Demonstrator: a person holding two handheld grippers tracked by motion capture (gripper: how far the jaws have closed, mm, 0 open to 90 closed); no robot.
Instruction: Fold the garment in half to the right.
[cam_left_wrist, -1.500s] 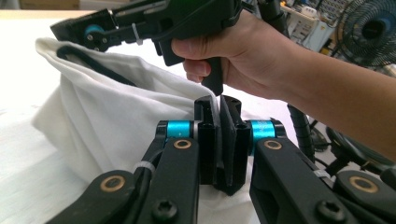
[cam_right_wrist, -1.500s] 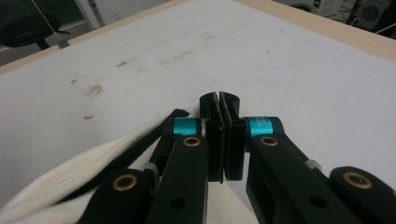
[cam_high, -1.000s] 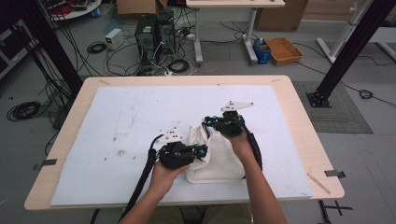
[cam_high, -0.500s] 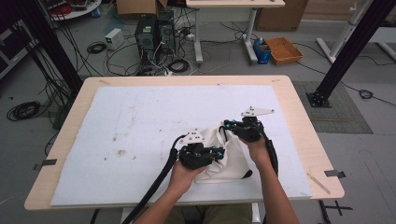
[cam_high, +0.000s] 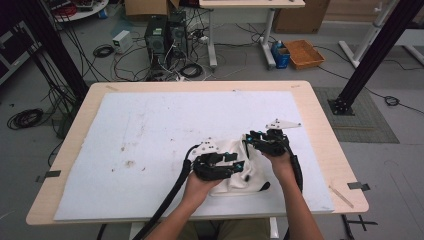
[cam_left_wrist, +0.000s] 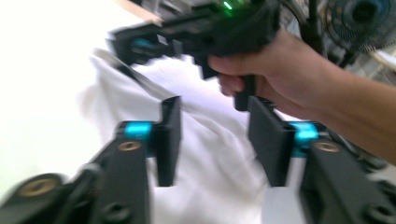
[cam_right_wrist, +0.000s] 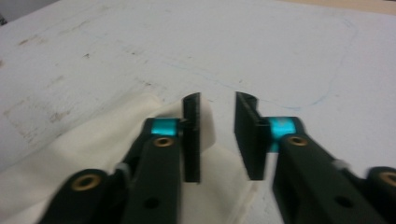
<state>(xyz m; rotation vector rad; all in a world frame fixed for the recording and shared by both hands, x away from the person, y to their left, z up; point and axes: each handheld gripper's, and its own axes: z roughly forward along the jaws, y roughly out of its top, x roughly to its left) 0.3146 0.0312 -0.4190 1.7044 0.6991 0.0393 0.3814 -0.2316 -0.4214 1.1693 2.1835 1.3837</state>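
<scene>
A crumpled white cloth (cam_high: 248, 176) lies on the white mat near the table's front edge. My left gripper (cam_high: 239, 164) is over the cloth's left part and points right. Its jaws have just been opening and stand apart (cam_left_wrist: 217, 140), with the cloth (cam_left_wrist: 210, 186) lying slack under the gap and nothing pinched. My right gripper (cam_high: 248, 138) is at the cloth's far right corner and points left. Its jaws have just been opening too (cam_right_wrist: 218, 135), and the cloth's edge (cam_right_wrist: 93, 154) lies loose below them. The other hand with the right gripper (cam_left_wrist: 196, 32) shows in the left gripper view.
The white mat (cam_high: 150, 135) covers most of the wooden table (cam_high: 327, 140); faint stains mark its left half. Bits of tape stick at the table's left and right edges. Behind the table, computer towers (cam_high: 162, 37), cables and an orange tray (cam_high: 304, 52) sit on the floor.
Both hands slid to the right with the cloth. Both grippers, shut on the cloth before, now stand with their jaws apart and the cloth rests on the mat.
</scene>
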